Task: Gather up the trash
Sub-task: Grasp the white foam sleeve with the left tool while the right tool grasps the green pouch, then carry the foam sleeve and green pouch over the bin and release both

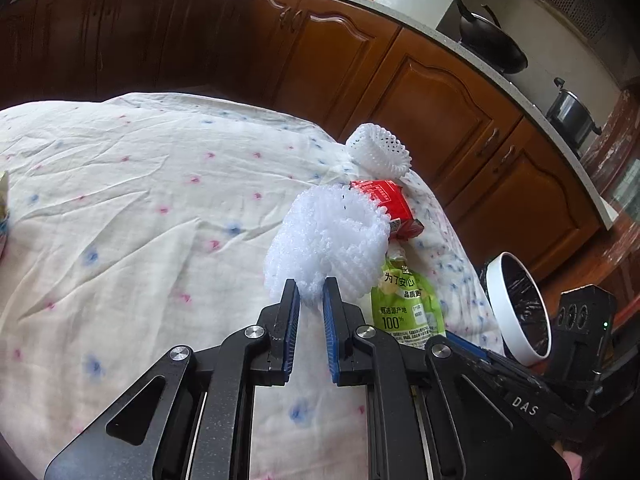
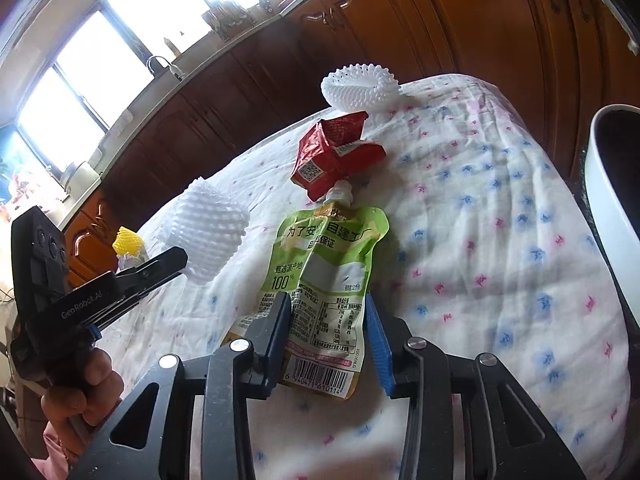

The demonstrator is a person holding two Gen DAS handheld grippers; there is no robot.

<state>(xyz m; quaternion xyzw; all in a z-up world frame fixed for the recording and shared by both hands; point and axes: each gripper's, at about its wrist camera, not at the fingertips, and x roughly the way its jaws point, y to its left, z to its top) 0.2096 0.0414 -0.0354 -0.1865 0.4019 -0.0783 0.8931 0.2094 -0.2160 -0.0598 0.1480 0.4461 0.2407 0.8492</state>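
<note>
My left gripper [image 1: 311, 292] is shut on a white foam fruit net [image 1: 328, 240] and holds it just above the cloth-covered table [image 1: 140, 200]; this net also shows in the right wrist view [image 2: 210, 232]. My right gripper [image 2: 326, 308] is open, its fingers on either side of a green drink pouch [image 2: 320, 280] lying flat on the cloth. The pouch also shows in the left wrist view [image 1: 404, 304]. A crumpled red carton [image 2: 332, 156] lies just beyond the pouch's spout. A second white foam net [image 2: 360, 86] lies at the table's far edge.
A white-rimmed bin with a black liner [image 1: 520, 308] stands beside the table at the right; its rim also shows in the right wrist view [image 2: 608, 200]. A yellow foam net [image 2: 128, 242] sits far left. Brown kitchen cabinets [image 1: 420, 100] lie beyond the table.
</note>
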